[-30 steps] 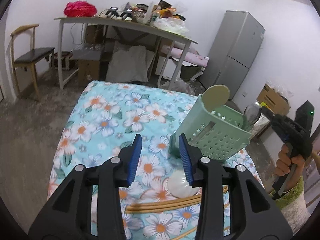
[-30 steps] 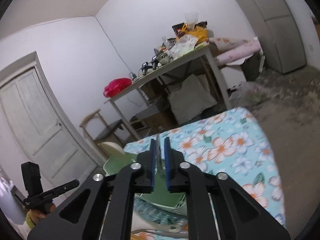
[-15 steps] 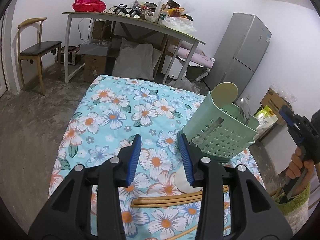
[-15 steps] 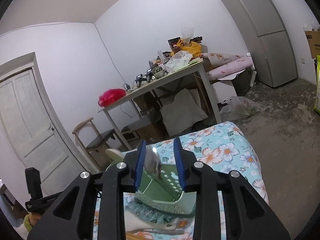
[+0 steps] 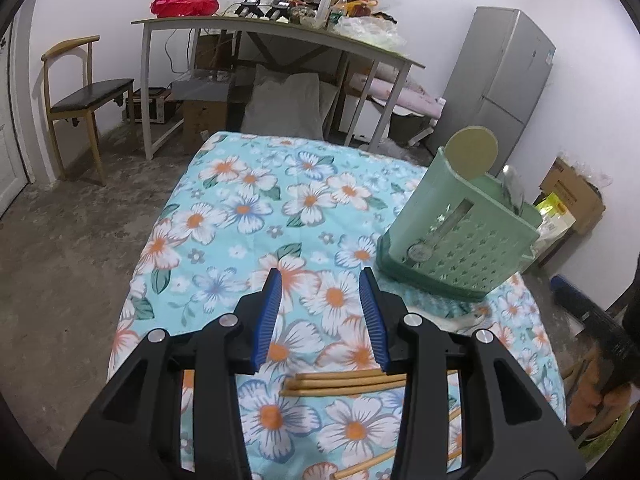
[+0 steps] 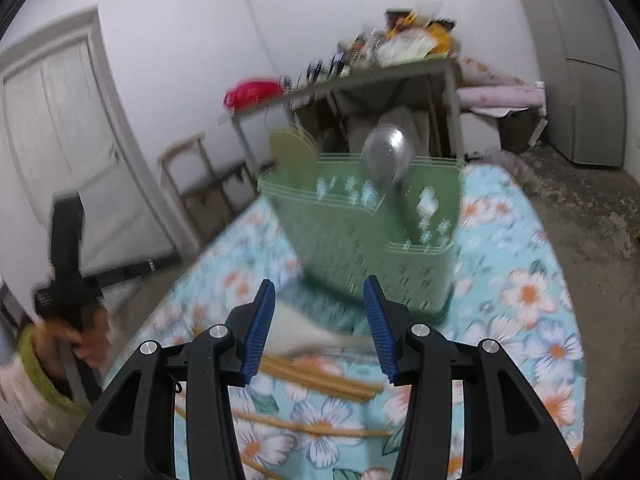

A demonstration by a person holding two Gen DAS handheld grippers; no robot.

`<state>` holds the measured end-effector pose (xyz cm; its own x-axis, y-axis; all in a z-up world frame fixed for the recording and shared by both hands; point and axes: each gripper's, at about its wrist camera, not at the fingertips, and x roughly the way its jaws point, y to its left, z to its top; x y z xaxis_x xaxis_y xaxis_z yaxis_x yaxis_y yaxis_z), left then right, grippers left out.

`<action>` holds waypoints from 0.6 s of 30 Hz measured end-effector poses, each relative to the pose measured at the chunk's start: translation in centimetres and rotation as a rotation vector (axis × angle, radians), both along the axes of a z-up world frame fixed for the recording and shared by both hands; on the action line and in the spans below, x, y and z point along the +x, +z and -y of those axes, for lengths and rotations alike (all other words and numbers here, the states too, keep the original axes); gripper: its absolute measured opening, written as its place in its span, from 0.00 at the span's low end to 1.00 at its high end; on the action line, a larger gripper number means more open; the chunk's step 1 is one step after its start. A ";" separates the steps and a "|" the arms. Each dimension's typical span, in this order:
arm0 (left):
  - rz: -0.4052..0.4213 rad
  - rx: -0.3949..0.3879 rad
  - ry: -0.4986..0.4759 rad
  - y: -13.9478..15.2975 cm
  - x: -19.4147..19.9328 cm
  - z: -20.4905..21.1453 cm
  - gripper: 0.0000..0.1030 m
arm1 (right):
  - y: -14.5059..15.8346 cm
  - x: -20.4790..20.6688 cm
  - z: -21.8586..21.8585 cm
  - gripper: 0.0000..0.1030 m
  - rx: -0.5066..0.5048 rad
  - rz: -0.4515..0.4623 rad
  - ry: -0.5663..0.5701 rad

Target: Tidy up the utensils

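Observation:
A green perforated utensil caddy (image 5: 460,232) stands on the floral cloth table (image 5: 248,216). It holds a metal spoon (image 6: 388,156) and a round beige utensil (image 5: 472,152). Wooden chopsticks (image 5: 344,384) lie on the cloth below my left gripper (image 5: 320,312), which is open and empty. My right gripper (image 6: 318,322) is open and empty, short of the caddy (image 6: 360,232), above more chopsticks (image 6: 320,376). A white spoon (image 5: 460,322) lies by the caddy's base.
A cluttered desk (image 5: 280,36) stands behind the table, with a wooden chair (image 5: 76,96) to its left and a grey fridge (image 5: 496,88) to its right. Cardboard boxes (image 5: 572,196) sit at the far right. A white door (image 6: 56,152) shows in the right wrist view.
My right gripper opened, let go of the metal spoon in the caddy and drew back. The left gripper stayed open and tilted down over the chopsticks.

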<state>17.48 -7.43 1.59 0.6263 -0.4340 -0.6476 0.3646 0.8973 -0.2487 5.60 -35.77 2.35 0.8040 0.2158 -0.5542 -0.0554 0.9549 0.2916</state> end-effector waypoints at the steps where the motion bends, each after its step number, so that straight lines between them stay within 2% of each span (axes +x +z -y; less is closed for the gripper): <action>1: 0.000 0.005 0.003 -0.1 -0.1 0.0 0.37 | -0.7 0.6 -0.7 0.44 -0.039 -0.026 0.011; 4: -0.008 0.010 0.015 -0.4 -0.3 -0.4 0.37 | -2.2 2.2 -2.4 0.44 -0.148 -0.083 0.053; 5: -0.012 0.006 0.018 -0.5 -0.4 -0.5 0.37 | -3.1 3.1 -3.2 0.44 -0.226 -0.118 0.069; 10: -0.020 -0.005 0.030 -0.9 -0.4 -1.2 0.37 | -6.3 5.5 -5.8 0.44 -0.452 -0.236 0.192; 14: -0.029 -0.011 0.040 -1.2 0.1 -1.8 0.37 | -6.9 5.9 -8.4 0.44 -0.574 -0.246 0.305; 18: -0.036 -0.020 0.054 -1.5 0.6 -2.2 0.37 | -7.1 6.4 -10.7 0.44 -0.687 -0.219 0.367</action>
<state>18.07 -5.19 0.07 0.6253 -0.4132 -0.6620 0.3061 0.9102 -0.2790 12.01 -25.03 -4.79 0.6059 -0.0010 -0.7955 -0.4100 0.8566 -0.3134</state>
